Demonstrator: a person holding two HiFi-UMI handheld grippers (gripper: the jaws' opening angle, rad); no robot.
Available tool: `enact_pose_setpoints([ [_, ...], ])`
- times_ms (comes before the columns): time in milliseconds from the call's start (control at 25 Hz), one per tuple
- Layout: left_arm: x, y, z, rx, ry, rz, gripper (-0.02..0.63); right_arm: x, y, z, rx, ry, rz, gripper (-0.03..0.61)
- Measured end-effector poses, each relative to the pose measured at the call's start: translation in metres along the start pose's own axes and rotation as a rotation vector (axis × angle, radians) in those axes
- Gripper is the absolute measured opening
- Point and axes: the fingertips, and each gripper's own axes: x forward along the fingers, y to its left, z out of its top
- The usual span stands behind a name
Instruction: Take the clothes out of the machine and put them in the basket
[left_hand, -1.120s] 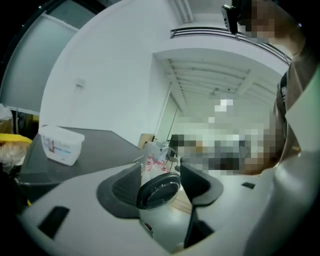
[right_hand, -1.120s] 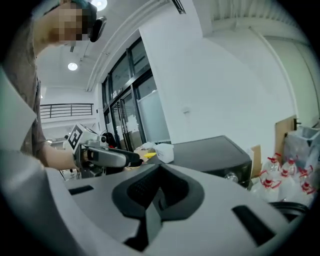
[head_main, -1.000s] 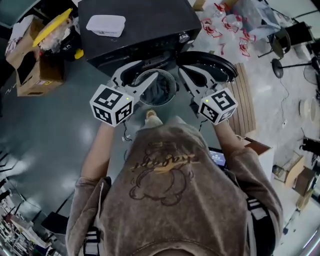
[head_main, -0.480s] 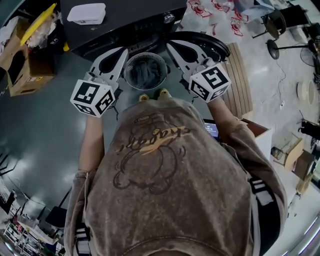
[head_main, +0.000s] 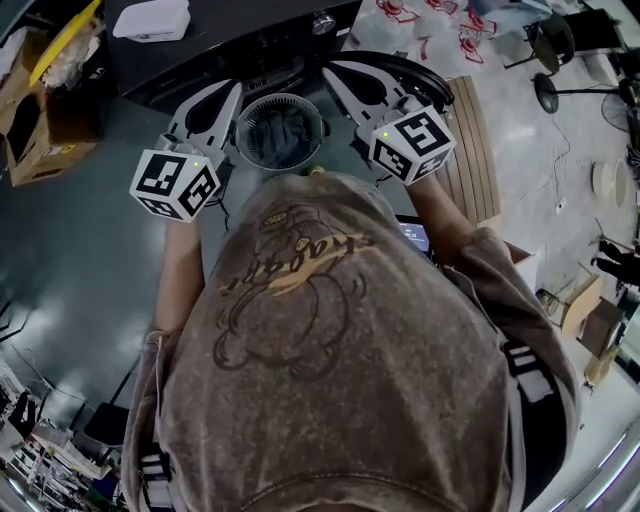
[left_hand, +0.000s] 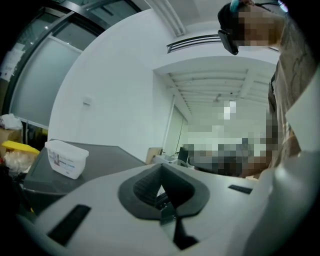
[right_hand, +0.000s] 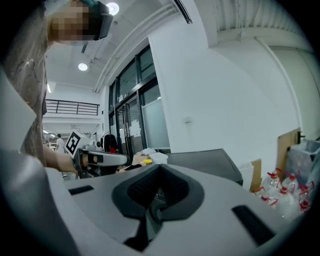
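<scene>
Head view, upper centre: dark clothes (head_main: 281, 137) are seen lying in the round basket (head_main: 303, 107), flanked by the left tongs (head_main: 231, 96) and right tongs (head_main: 331, 73), both closed with nothing gripped.

Round grey mesh basket (head_main: 322, 125) holding dark clothes (head_main: 280, 135), flanked by the left gripper (head_main: 212, 105) and right gripper (head_main: 345, 85). A white plastic box (head_main: 150, 20) lies on the black machine (head_main: 250, 40) beyond.

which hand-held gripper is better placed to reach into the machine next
Right, narrowly. Both are shut and empty beside the basket, but the right hand-held gripper looks closer to the machine, next to its open door.
</scene>
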Motion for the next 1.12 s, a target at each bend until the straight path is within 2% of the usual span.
enact_pose_setpoints([
  [320, 0.004, -0.004, -0.002, -0.015, -0.012, 0.027, 0.008, 0.004, 0.0, 0.0, 0.016, -0.01, 0.028, -0.003],
  [1120, -0.006, 0.017, 0.001, -0.058, -0.064, 0.147, 0.008, 0.01, -0.006, 0.0, 0.053, -0.057, -0.01, -0.003],
])
